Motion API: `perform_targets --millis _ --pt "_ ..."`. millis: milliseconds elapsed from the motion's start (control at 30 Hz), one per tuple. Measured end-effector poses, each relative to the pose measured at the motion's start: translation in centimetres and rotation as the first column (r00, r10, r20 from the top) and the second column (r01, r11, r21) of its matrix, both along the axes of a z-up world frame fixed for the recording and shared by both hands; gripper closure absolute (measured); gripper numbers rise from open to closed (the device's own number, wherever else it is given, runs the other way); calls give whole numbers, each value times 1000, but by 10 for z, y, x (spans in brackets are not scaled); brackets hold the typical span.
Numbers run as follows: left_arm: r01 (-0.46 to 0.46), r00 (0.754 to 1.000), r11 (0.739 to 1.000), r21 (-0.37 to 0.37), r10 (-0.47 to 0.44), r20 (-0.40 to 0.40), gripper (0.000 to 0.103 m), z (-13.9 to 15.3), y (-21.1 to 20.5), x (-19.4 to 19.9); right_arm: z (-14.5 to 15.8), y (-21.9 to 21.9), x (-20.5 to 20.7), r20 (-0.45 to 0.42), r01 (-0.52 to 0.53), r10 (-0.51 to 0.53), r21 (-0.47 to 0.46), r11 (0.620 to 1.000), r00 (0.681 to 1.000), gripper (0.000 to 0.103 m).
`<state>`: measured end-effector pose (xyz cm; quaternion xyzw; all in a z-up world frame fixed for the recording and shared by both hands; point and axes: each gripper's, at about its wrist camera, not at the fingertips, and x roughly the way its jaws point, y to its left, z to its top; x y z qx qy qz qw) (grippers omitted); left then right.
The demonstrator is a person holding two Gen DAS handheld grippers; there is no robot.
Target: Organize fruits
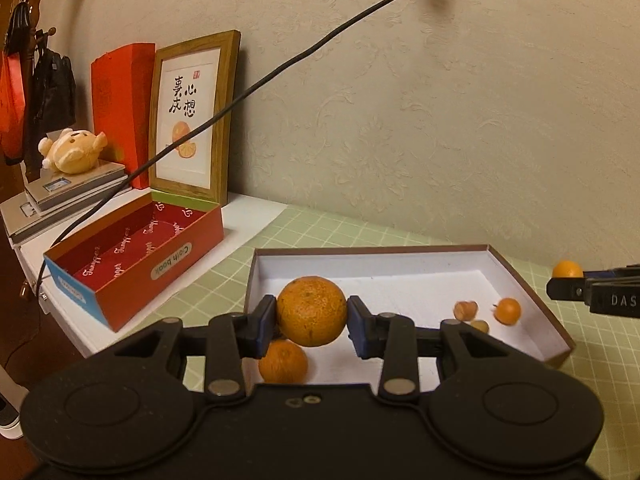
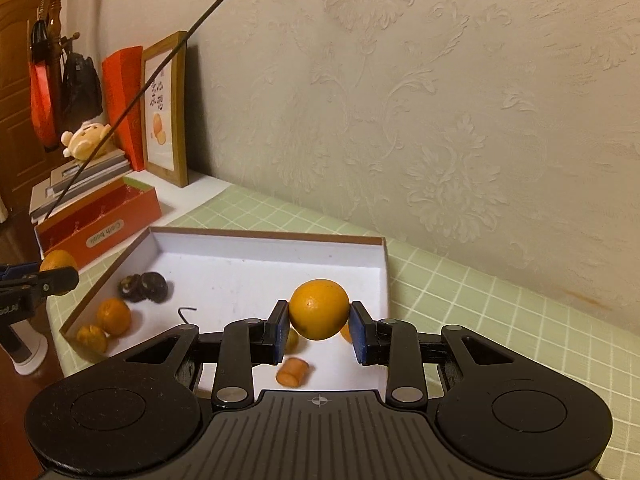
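Left wrist view: the left gripper [image 1: 312, 322] is clamped on a rough-skinned orange [image 1: 312, 311], held above the near left part of the white tray [image 1: 372, 258]. The tray holds a second orange [image 1: 283, 361] below the held fruit, a small orange fruit [image 1: 508, 311] and two brownish pieces [image 1: 465, 309] toward its right end. Left of the tray stands an open red box [image 1: 132, 258], with nothing visible inside.

Right wrist view: the right gripper [image 2: 319, 326] is clamped on a smooth orange [image 2: 319, 309], held above the tray's near right part. The tray holds two oranges [image 2: 113, 316] in its near left corner, dark fruit [image 2: 146, 286] behind them, and an orange chunk [image 2: 293, 372] below the gripper.
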<state>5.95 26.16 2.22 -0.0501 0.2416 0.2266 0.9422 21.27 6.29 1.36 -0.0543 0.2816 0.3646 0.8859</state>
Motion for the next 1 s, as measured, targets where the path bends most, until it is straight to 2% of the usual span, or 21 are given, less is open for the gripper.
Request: perform_targets --millis 533,567,600,633,667,700,733,767,800,867,1000 --pt "-15 1000 1000 -21 15 -13 73 -15 15 26 -15 23 38 -27 14 -13 6 1000 1000 71" --pt "-15 1000 1000 -20 14 -14 66 -19 16 28 -16 24 39 -28 13 -13 3 1000 1000 71" --pt "-14 1000 1000 -22 14 -23 42 -23 18 30 -19 26 41 -31 10 -10 -1 1000 999 71" --pt "-23 999 999 -25 22 -39 22 -28 18 33 -22 28 43 -38 0 0 -5 1000 999 71" --pt "-38 998 999 -11 37 -45 8 -30 17 33 -28 33 46 -54 -13 12 -28 1000 998 64" --pt "-48 998 999 22 49 -46 6 -31 15 33 -33 36 47 -56 -8 5 -52 999 998 49" --pt "-49 997 998 47 51 -52 6 -30 13 34 -36 36 45 -35 9 -11 -54 999 999 12" --pt "-51 998 997 57 54 -43 6 -27 14 33 -38 32 42 -4 25 -25 -19 1000 1000 0" --pt "-66 997 996 56 68 -23 6 -25 15 31 -38 30 41 17 39 -40 6 999 999 0" --pt "-83 996 996 38 83 -8 6 -22 21 28 -37 31 43 3 35 -35 -3 999 999 0" --pt "-91 996 995 27 91 -19 6 -23 27 27 -36 29 43 -9 35 -35 13 999 999 0"
